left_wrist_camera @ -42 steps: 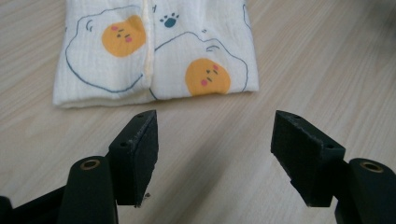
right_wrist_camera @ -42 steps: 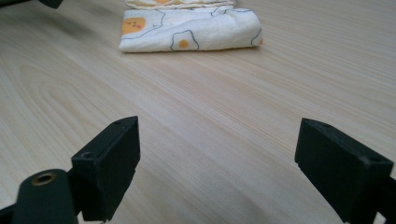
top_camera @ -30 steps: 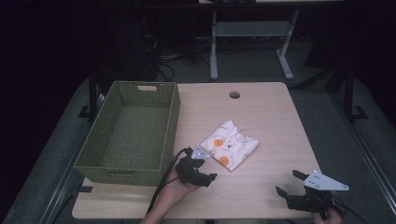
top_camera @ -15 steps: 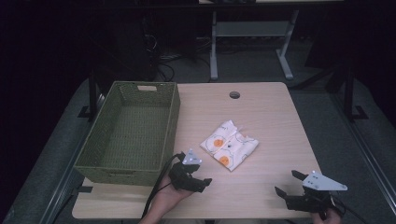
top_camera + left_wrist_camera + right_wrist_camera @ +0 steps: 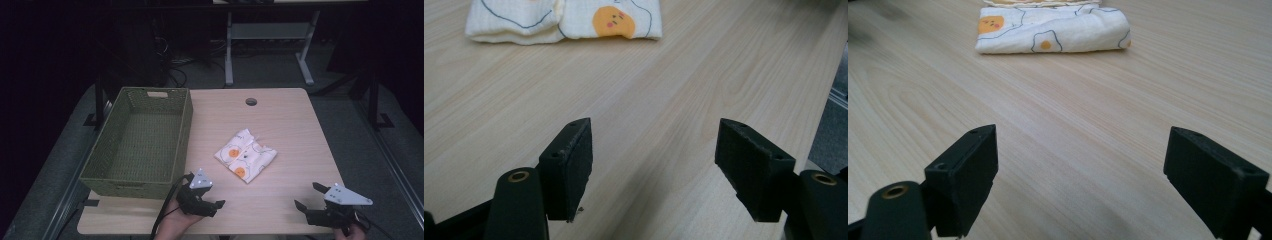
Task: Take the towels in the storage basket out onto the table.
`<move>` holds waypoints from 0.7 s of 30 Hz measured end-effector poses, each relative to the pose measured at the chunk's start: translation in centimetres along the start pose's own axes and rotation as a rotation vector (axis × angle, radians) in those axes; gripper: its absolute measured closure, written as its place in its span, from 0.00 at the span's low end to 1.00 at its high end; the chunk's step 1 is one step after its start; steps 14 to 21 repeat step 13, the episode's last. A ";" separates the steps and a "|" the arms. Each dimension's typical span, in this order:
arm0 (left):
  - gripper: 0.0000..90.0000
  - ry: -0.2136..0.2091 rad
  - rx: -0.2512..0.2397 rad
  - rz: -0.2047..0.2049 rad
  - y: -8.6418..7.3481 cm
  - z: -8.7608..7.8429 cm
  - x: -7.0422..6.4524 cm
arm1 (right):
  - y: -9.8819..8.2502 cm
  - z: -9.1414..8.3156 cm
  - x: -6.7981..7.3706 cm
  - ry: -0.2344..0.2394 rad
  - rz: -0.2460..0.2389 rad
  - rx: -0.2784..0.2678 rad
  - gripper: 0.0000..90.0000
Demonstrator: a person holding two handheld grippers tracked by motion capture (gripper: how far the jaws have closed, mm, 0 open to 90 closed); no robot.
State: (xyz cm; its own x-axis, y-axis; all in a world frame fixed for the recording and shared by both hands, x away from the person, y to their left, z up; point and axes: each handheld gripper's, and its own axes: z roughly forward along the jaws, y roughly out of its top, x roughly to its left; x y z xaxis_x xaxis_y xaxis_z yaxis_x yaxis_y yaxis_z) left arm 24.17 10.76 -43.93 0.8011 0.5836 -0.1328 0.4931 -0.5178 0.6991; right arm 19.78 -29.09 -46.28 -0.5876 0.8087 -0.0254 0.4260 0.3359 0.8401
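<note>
A folded white cloth (image 5: 245, 155) printed with fried eggs lies flat at the middle of the wooden table (image 5: 285, 125). My left gripper (image 5: 210, 192) hovers near the front edge, just off the basket's near right corner, a short way before the cloth. Its jaws stand open over bare wood in the left gripper view (image 5: 654, 145), with the cloth (image 5: 564, 20) ahead at the top left. My right gripper (image 5: 307, 196) sits at the front right corner, open, nothing between its jaws (image 5: 1080, 155). The cloth (image 5: 1053, 27) lies ahead of it.
A green woven basket (image 5: 187, 125) with nothing in it stands along the table's left side. A round cable hole (image 5: 251, 101) sits near the far edge. Beyond the table stand a white desk frame (image 5: 230, 55) and cables on a dark floor.
My left gripper has drawn back from the cloth toward the table's near edge, jaws still open. The right gripper and the cloth have stayed put.
</note>
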 end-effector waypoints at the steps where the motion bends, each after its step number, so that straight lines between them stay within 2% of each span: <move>1: 0.35 0.003 -0.004 0.000 -0.2 -0.1 0.0 | 0.0 0.0 0.0 0.000 0.000 0.000 0.15; 6: 0.32 0.007 -0.025 0.012 -0.5 -0.2 -0.3 | 0.1 -0.4 0.1 0.004 -0.012 -0.006 0.15; 9: 0.31 0.026 -0.046 0.039 -0.7 -0.3 -0.5 | 0.1 -0.5 0.1 0.010 -0.015 -0.009 0.15; 11: 0.30 0.013 -0.055 0.044 -0.7 -0.2 -0.5 | 0.0 -0.6 0.0 0.013 -0.010 -0.011 0.15; 13: 0.30 0.024 -0.056 0.055 -0.7 -0.1 -0.6 | 0.0 -0.6 -0.2 0.015 -0.014 -0.016 0.15; 21: 0.30 0.024 -0.056 0.055 -0.7 -0.1 -0.6 | 0.0 -0.6 -0.2 0.015 -0.014 -0.016 0.15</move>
